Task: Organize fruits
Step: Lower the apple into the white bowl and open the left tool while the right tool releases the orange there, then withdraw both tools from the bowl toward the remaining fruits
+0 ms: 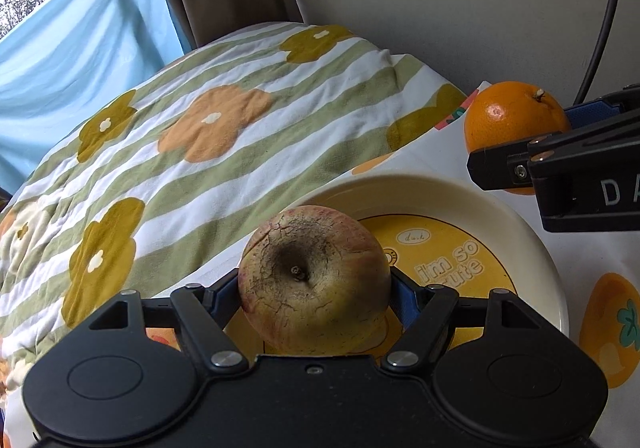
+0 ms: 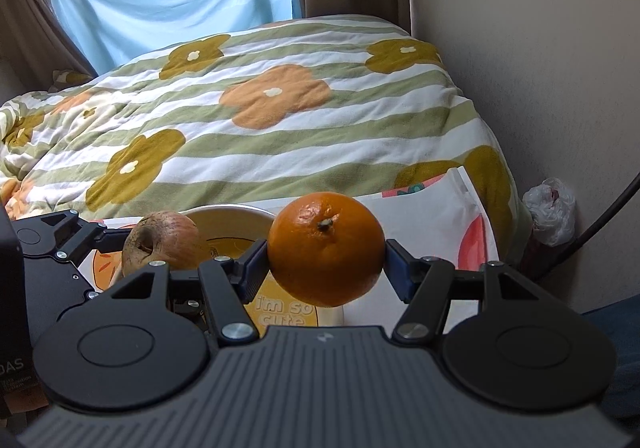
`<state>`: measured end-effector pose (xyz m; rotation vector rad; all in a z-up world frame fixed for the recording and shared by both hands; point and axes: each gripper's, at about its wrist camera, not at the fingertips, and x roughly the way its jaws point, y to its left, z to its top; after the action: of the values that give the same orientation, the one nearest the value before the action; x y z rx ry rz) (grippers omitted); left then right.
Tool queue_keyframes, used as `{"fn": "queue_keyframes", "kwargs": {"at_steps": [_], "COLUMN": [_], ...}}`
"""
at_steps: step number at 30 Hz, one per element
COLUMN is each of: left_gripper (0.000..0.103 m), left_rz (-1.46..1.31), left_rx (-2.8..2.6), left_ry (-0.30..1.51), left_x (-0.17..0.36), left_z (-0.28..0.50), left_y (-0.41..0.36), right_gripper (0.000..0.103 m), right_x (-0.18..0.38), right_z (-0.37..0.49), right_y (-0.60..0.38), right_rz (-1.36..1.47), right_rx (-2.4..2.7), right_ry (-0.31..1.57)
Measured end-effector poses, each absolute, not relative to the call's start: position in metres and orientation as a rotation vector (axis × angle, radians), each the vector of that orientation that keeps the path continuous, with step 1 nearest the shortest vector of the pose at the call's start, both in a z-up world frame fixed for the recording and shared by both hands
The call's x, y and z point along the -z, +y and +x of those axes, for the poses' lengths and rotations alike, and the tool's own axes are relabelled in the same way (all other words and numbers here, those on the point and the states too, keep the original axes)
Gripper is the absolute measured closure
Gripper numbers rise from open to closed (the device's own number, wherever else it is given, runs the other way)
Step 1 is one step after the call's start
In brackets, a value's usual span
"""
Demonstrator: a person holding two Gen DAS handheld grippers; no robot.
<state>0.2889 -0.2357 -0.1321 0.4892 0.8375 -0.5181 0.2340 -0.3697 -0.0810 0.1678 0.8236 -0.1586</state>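
Observation:
My left gripper [image 1: 315, 288] is shut on a wrinkled yellow-red apple [image 1: 315, 280] and holds it above the left part of a cream plate [image 1: 532, 244] with a yellow centre. My right gripper [image 2: 326, 260] is shut on an orange [image 2: 326, 250] and holds it just right of and above the plate [image 2: 224, 215]. In the left wrist view the orange [image 1: 514, 119] and the right gripper [image 1: 516, 143] show at the right edge. In the right wrist view the apple [image 2: 162, 248] and the left gripper [image 2: 132, 248] show at the left.
The plate rests on a white cloth with orange fruit prints [image 1: 592, 260]. Behind lies a bed with a green-striped flowered quilt [image 2: 280, 119]. A wall is at the right, with a crumpled plastic bag [image 2: 554, 207] and a dark cable [image 1: 604, 27].

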Motion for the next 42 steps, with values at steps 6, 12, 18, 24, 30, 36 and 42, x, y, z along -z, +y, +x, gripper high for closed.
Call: {"fn": "queue_keyframes", "kwargs": {"at_steps": [6, 12, 18, 24, 30, 36, 42], "left_gripper": [0.018, 0.008, 0.008, 0.008, 0.008, 0.008, 0.008], "left_rz": [0.507, 0.495, 0.415, 0.392, 0.357, 0.322, 0.309], "left_rx": [0.517, 0.543, 0.549, 0.517, 0.498, 0.463, 0.433], "left_ry": [0.832, 0.799, 0.846, 0.862, 0.881, 0.898, 0.913], "left_x": [0.131, 0.118, 0.11, 0.106, 0.103, 0.103, 0.102], "left_z": [0.291, 0.276, 0.264, 0.251, 0.245, 0.25, 0.25], "left_y": [-0.24, -0.229, -0.209, -0.194, -0.183, -0.176, -0.169], "right_gripper": [0.026, 0.026, 0.026, 0.026, 0.026, 0.026, 0.0], "right_x": [0.082, 0.081, 0.086, 0.096, 0.115, 0.127, 0.121], "right_z": [0.233, 0.232, 0.229, 0.231, 0.234, 0.242, 0.236], "right_y": [-0.372, -0.372, -0.366, -0.352, -0.336, -0.327, -0.326], "right_rz": [0.173, 0.165, 0.131, 0.017, -0.129, -0.166, -0.167], "right_rx": [0.165, 0.151, 0.111, 0.018, -0.081, -0.124, -0.07], "right_ry": [0.831, 0.839, 0.839, 0.827, 0.795, 0.8, 0.734]}}
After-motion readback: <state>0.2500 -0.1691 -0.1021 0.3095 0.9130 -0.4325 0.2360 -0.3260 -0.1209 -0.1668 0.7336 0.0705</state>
